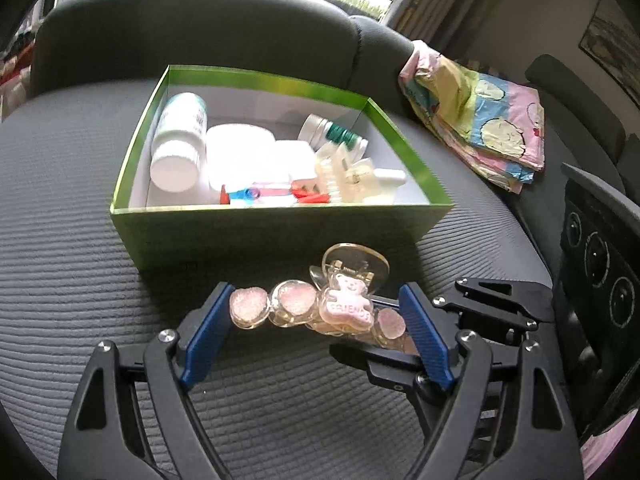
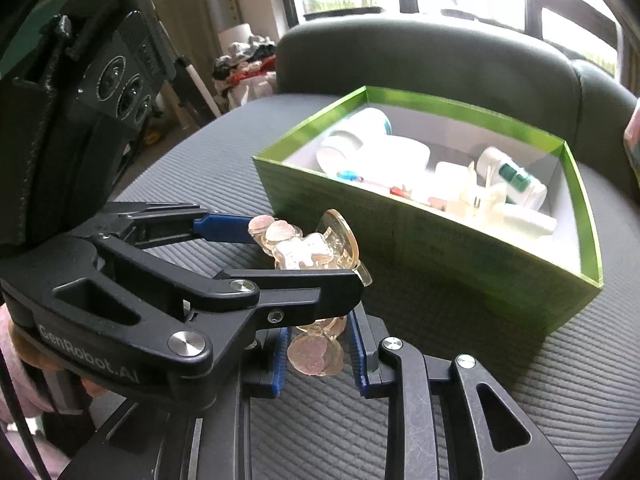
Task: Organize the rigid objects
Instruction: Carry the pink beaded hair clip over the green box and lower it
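A clear hair claw clip (image 1: 320,308) with pink hearts and a pink teddy bear hangs above the grey seat cushion, just in front of the green box (image 1: 224,236). My left gripper (image 1: 316,320) is shut on its two ends, blue pads against the end hearts. My right gripper (image 2: 318,354) closes from the side on the clip's near end (image 2: 316,354), its blue pads touching or nearly touching it. The right gripper's black fingers (image 1: 492,300) show at the right of the left wrist view. The left gripper (image 2: 288,252) crosses the right wrist view.
The green box (image 2: 420,240) holds white bottles (image 1: 180,140), a white jar, red and blue small items and another clear clip. A folded colourful cloth (image 1: 480,120) lies at the right. A dark cushion backrest (image 1: 192,36) rises behind the box.
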The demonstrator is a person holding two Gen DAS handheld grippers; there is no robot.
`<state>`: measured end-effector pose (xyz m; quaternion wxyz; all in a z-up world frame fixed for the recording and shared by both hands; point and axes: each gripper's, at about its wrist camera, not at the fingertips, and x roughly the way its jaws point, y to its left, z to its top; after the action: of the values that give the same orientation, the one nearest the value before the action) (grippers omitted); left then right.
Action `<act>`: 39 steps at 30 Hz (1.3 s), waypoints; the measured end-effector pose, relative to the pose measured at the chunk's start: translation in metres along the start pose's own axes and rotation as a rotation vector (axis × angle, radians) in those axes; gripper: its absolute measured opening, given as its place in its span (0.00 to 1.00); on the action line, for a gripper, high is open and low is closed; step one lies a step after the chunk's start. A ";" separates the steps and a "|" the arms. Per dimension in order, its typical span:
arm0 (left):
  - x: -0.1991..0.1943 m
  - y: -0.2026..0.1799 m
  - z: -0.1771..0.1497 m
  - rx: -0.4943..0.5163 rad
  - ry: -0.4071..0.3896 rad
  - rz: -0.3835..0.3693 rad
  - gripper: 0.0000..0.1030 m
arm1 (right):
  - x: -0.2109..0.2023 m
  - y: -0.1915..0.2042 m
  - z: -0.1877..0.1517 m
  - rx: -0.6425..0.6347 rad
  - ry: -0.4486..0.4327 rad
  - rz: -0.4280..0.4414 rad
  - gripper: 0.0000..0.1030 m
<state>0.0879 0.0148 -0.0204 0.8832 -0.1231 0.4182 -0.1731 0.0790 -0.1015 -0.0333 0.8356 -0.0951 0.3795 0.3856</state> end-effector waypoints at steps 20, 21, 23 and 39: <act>-0.033 -0.038 0.037 0.106 -0.105 0.031 0.80 | -0.056 0.004 0.031 -0.041 -0.125 -0.014 0.27; -0.034 -0.039 0.039 0.111 -0.108 0.031 0.80 | -0.057 0.002 0.034 -0.043 -0.131 -0.016 0.27; -0.034 -0.040 0.043 0.119 -0.114 0.032 0.80 | -0.061 -0.002 0.040 -0.044 -0.145 -0.021 0.27; -0.016 -0.040 0.090 0.158 -0.139 0.040 0.80 | -0.055 -0.030 0.074 -0.043 -0.184 -0.024 0.27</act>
<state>0.1406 -0.0083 0.0615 0.9203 -0.0565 0.3433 -0.1789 0.1195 -0.1197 0.0528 0.8693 -0.0816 0.2915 0.3907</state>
